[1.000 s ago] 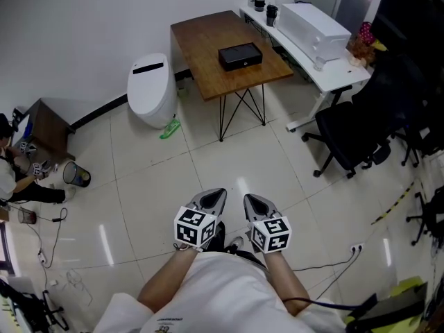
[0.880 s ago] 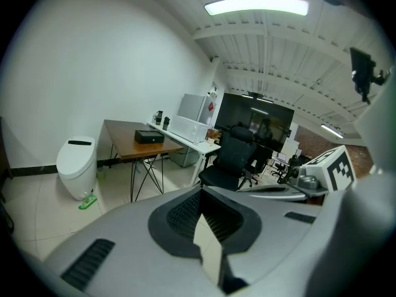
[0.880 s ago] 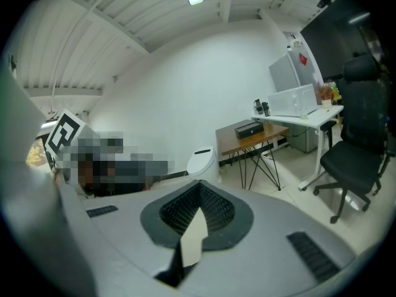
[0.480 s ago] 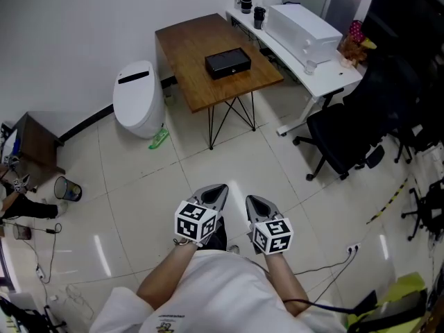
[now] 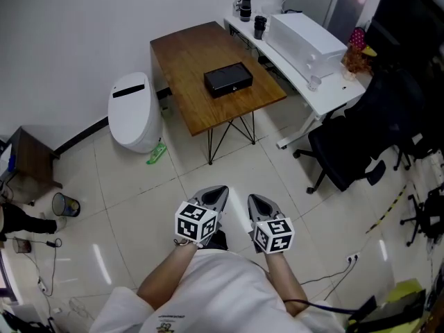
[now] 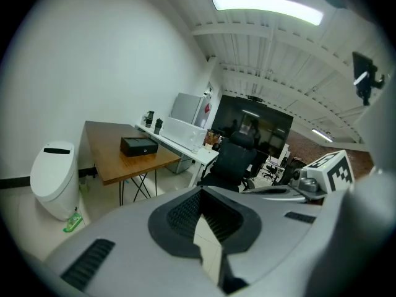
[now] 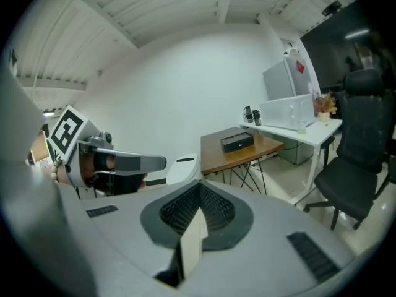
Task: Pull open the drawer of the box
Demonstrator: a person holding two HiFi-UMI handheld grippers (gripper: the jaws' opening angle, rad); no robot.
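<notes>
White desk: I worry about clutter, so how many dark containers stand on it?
2: one dark container at the white desk's far end, the other just nearer, beside the white appliance. Others could hide behind it.

The person wears a white shirt (image 5: pixel 208 290) with small dark print (image 5: pixel 163 322) at one edge. The left gripper (image 5: pixel 214 194) and right gripper (image 5: pixel 258 203) each have a smooth grey shell tapering to a point. Black ribbed pads (image 6: pixel 184 213) line the jaws, with slotted vents (image 6: pixel 90 265) behind. Each carries a white cube (image 5: pixel 195 224) of black square markers. A black cable (image 5: pixel 326 303) trails at the right.
</notes>
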